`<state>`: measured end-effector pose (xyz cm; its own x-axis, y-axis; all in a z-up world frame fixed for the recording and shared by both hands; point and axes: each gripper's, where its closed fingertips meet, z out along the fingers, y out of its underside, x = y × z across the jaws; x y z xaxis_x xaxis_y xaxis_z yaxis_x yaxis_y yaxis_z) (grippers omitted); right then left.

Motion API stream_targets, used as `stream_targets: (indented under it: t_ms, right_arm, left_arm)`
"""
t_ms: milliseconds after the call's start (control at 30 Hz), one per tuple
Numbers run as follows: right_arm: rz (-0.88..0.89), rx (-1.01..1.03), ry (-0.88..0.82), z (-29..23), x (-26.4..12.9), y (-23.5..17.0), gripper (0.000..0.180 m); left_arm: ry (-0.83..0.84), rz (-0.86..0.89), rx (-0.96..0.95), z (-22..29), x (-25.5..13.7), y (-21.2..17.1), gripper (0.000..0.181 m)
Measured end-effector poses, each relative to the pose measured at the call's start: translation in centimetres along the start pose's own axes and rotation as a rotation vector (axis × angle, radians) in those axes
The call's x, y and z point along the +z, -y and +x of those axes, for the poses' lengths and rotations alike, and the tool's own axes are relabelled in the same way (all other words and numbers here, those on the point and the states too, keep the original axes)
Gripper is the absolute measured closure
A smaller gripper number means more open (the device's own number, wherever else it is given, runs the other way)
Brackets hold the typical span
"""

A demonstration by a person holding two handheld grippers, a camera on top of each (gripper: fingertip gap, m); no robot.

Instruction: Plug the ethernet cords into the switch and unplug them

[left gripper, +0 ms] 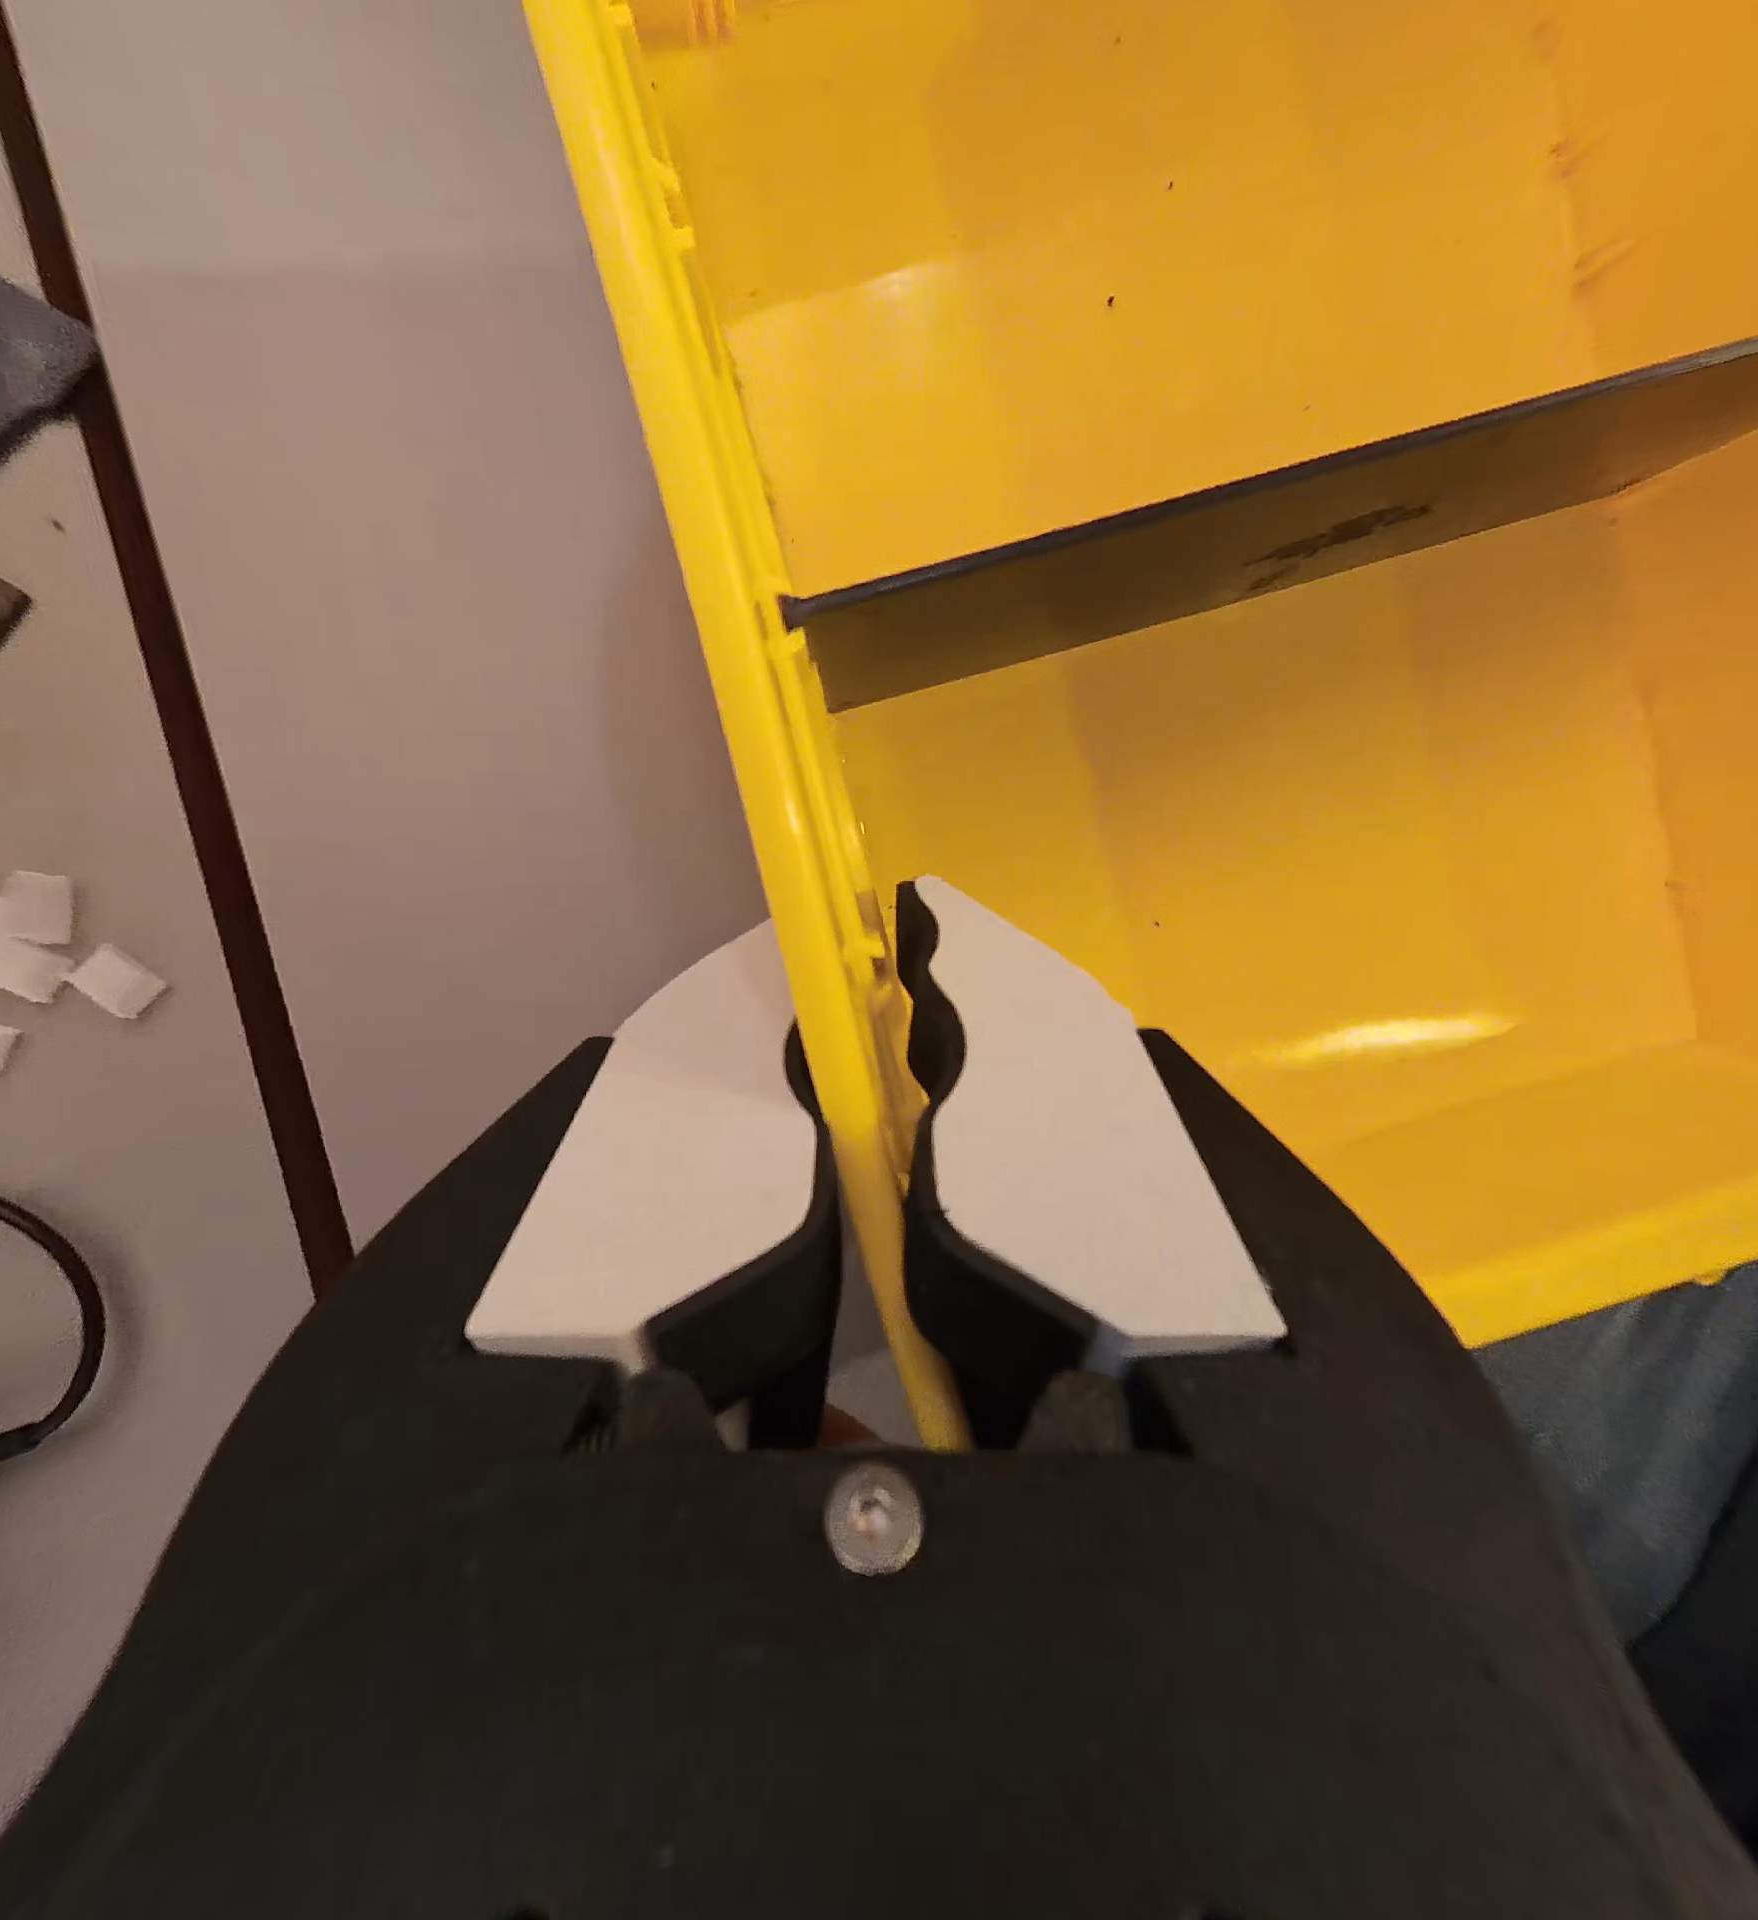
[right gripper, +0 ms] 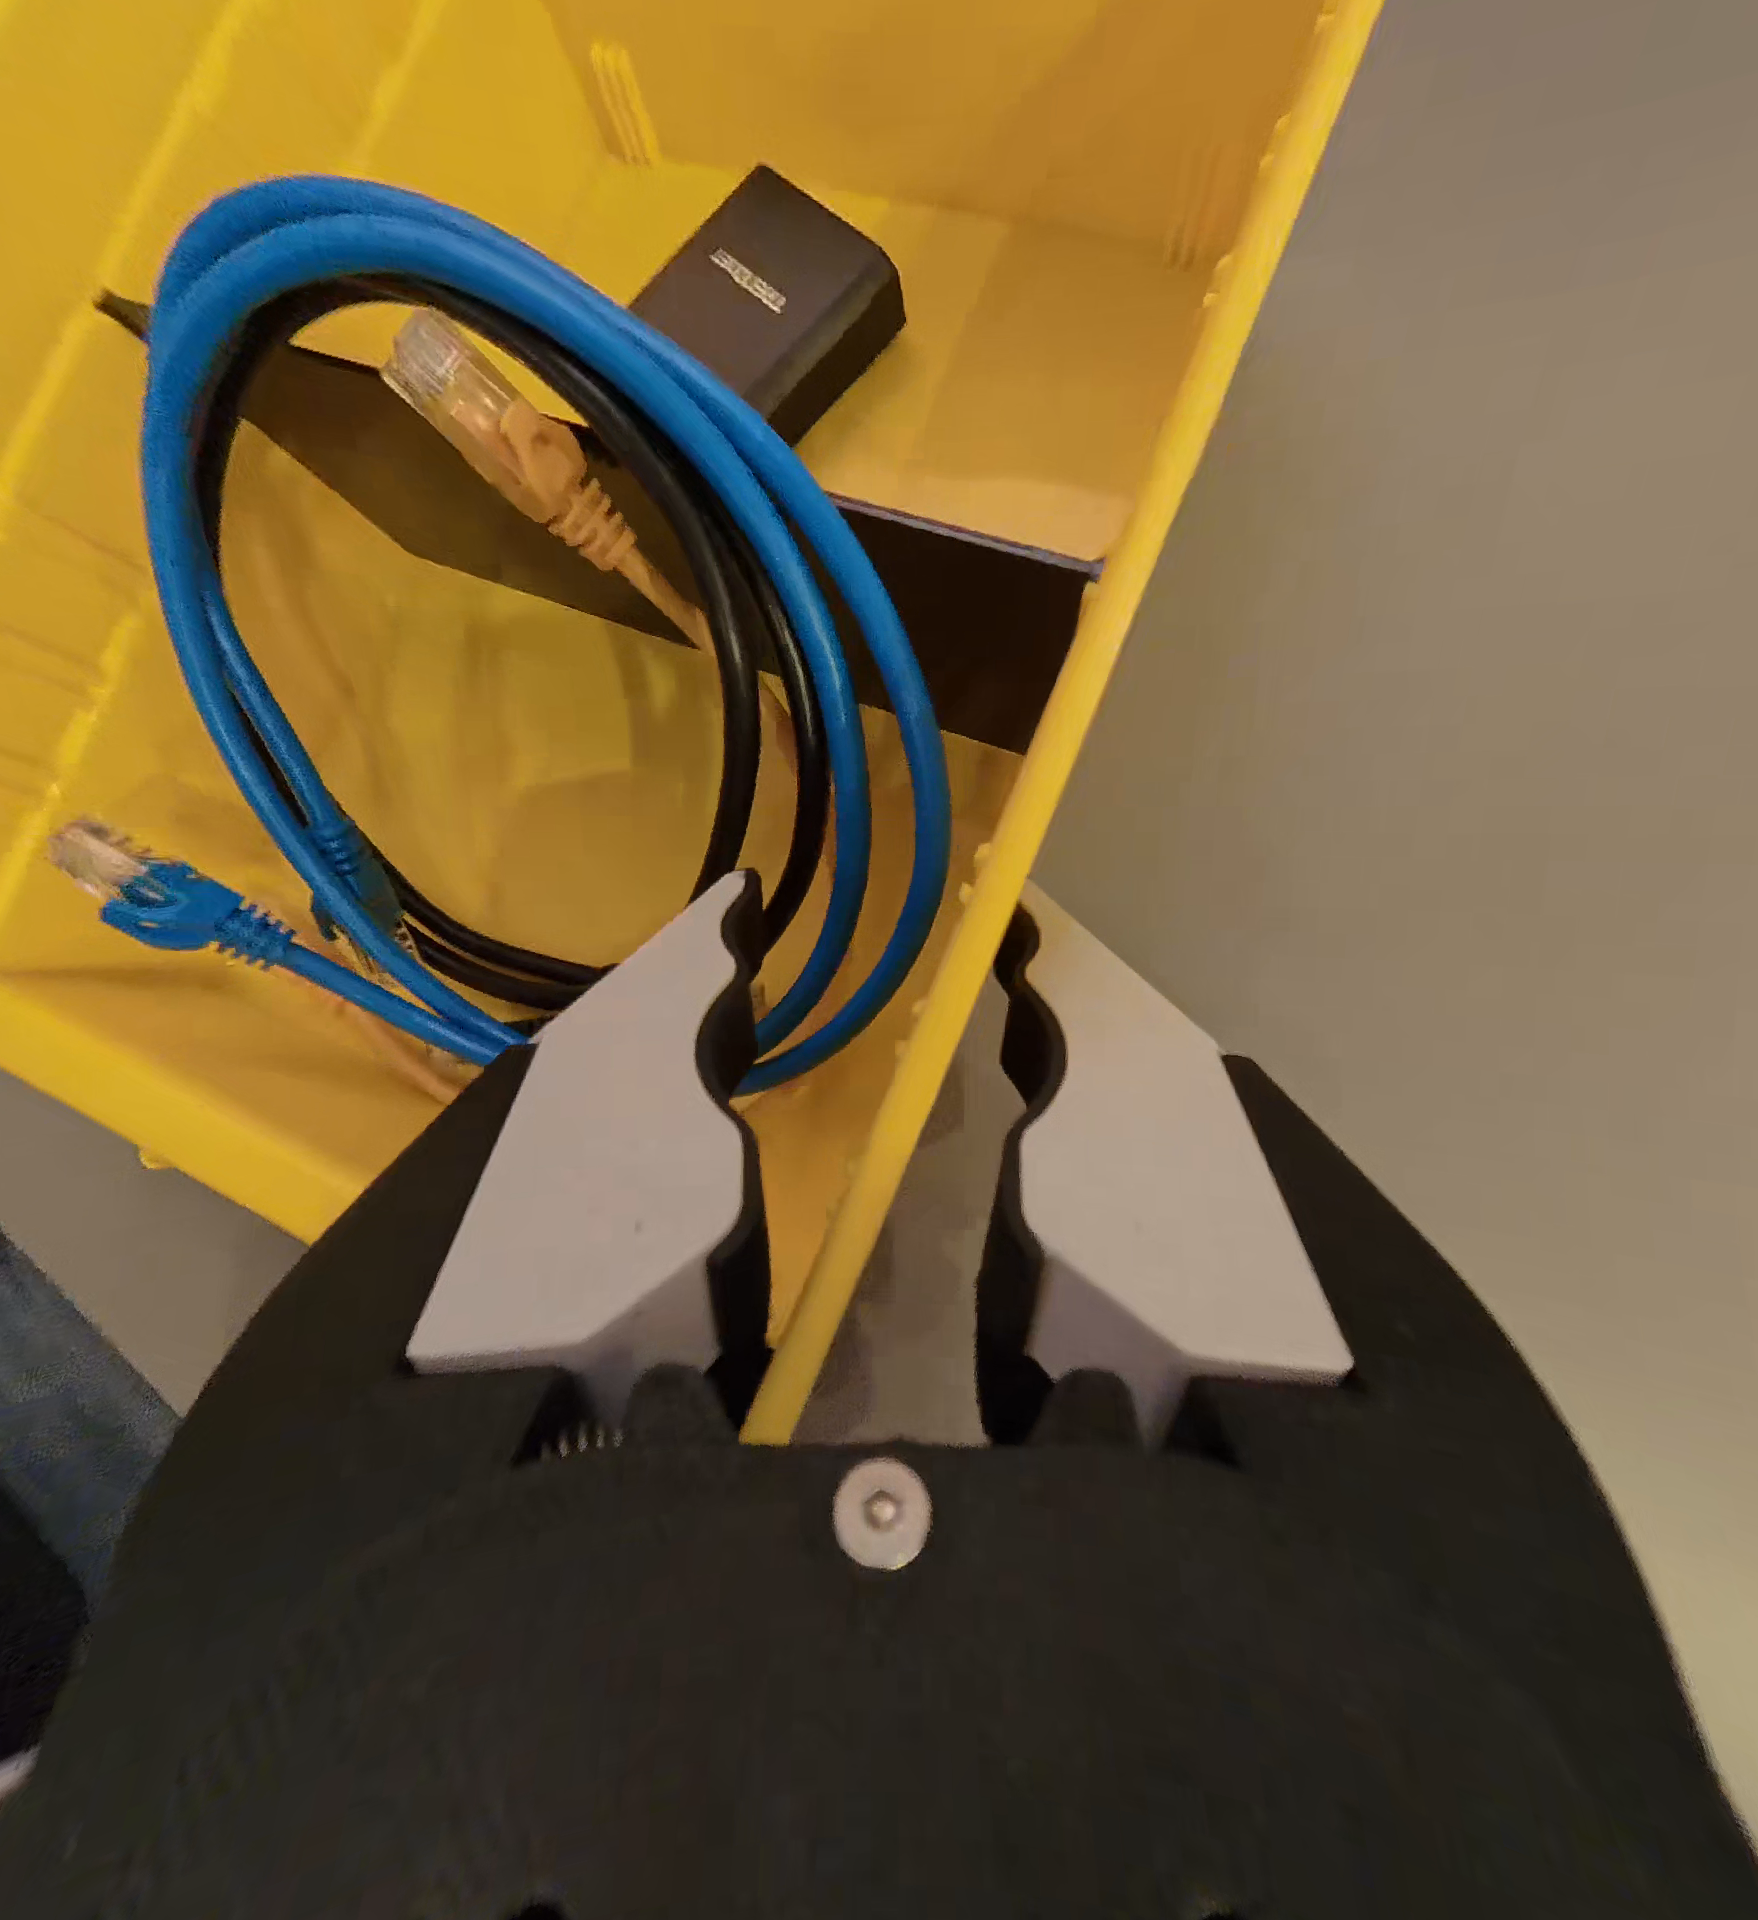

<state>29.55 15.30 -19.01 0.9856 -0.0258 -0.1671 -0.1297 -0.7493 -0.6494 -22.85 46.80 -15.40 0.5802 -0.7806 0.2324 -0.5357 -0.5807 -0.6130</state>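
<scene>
Yellow bin (right gripper: 1114, 665), cords (right gripper: 542, 582) beside right gripper (right gripper: 880, 987).

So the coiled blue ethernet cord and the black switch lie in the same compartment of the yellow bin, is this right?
Not quite. The right wrist view shows a black divider between them: the blue ethernet cord is coiled in the near compartment of the yellow bin, and the black switch lies in the far one.

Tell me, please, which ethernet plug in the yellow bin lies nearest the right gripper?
The blue-booted plug, low at the bin's near left corner. The orange-booted plug sticks up farther back, over the black divider.
</scene>
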Motion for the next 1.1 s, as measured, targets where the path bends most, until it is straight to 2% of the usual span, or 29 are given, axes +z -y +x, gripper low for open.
stream_targets:
  t_ms: [100,200,300,367,400,533,667,800,900,1000,1067,1100]
  right_arm:
    - [0.061,-0.009,0.084,-6.1,3.2,2.6,0.126]
    - [0.083,-0.055,0.176,-12.6,6.5,4.0,0.104]
    - [0.059,-0.094,0.315,-19.2,8.0,5.1,0.084]
    - [0.047,-0.125,0.405,-22.5,8.0,5.5,0.073]
    - [0.069,-0.128,0.439,-23.5,7.6,6.0,0.073]
    - [0.164,-0.177,0.472,-24.0,4.7,7.4,0.074]
    - [0.339,-0.195,0.487,-22.6,-1.5,9.0,0.076]
    - [0.566,-0.153,0.447,-20.4,-9.3,9.3,0.078]
    - [0.685,-0.102,0.352,-18.9,-13.2,7.6,0.076]
    - [0.693,-0.063,0.311,-18.1,-14.9,4.9,0.069]
    - [0.754,0.04,0.293,-15.7,-16.7,3.7,0.053]
    - [0.781,0.105,0.279,-14.1,-17.6,3.0,0.054]
  left_arm:
    - [0.0,0.053,0.012,0.9,-1.3,1.3,0.173]
    - [0.005,0.112,0.023,2.1,-2.8,2.9,0.173]
    - [0.017,0.188,0.036,3.5,-5.2,5.0,0.173]
    - [0.009,0.248,0.038,4.6,-7.0,6.4,0.173]
    - [0.008,0.276,0.042,5.2,-7.8,7.1,0.173]
    - [-0.043,0.321,0.093,9.3,-8.9,9.1,0.174]
    - [-0.092,0.306,0.193,15.6,-6.1,11.2,0.173]
    - [-0.153,0.226,0.312,23.4,-0.2,13.3,0.173]
    - [-0.198,0.149,0.438,30.5,4.4,14.1,0.173]
    - [-0.205,0.07,0.607,37.3,8.3,14.0,0.174]
    - [-0.307,0.03,0.602,41.2,10.1,13.7,0.175]
    - [-0.325,0.028,0.593,42.6,11.0,13.6,0.175]
